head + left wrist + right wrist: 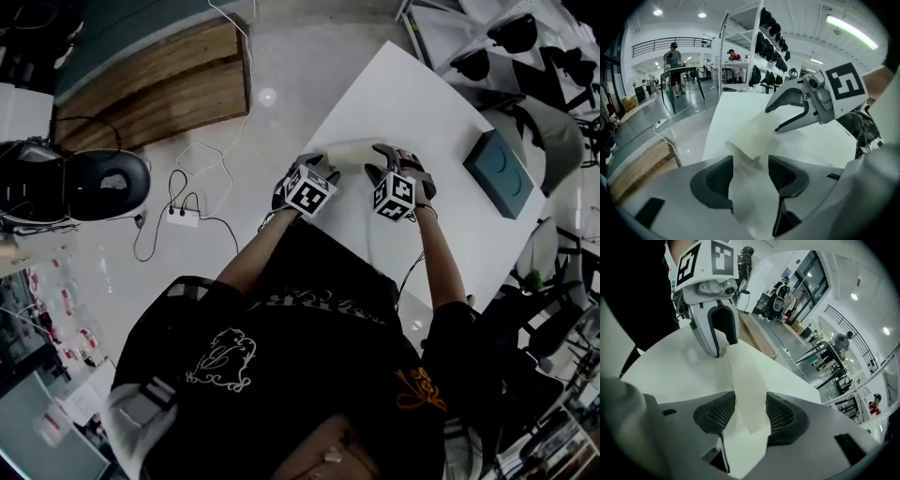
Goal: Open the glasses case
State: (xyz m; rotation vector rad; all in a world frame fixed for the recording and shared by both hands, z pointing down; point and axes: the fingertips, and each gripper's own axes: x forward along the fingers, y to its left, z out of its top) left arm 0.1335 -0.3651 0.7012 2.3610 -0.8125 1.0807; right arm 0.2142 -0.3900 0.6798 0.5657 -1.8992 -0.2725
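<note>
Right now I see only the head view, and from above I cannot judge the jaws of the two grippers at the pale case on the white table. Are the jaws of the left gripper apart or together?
Observer: Apart. In the left gripper view, the left gripper holds its jaws wide, and one end of the pale case lies between them.
Operator: And the right one, please?
Observer: The right gripper is open too. In its own view the other end of the case runs between its pads.
</note>
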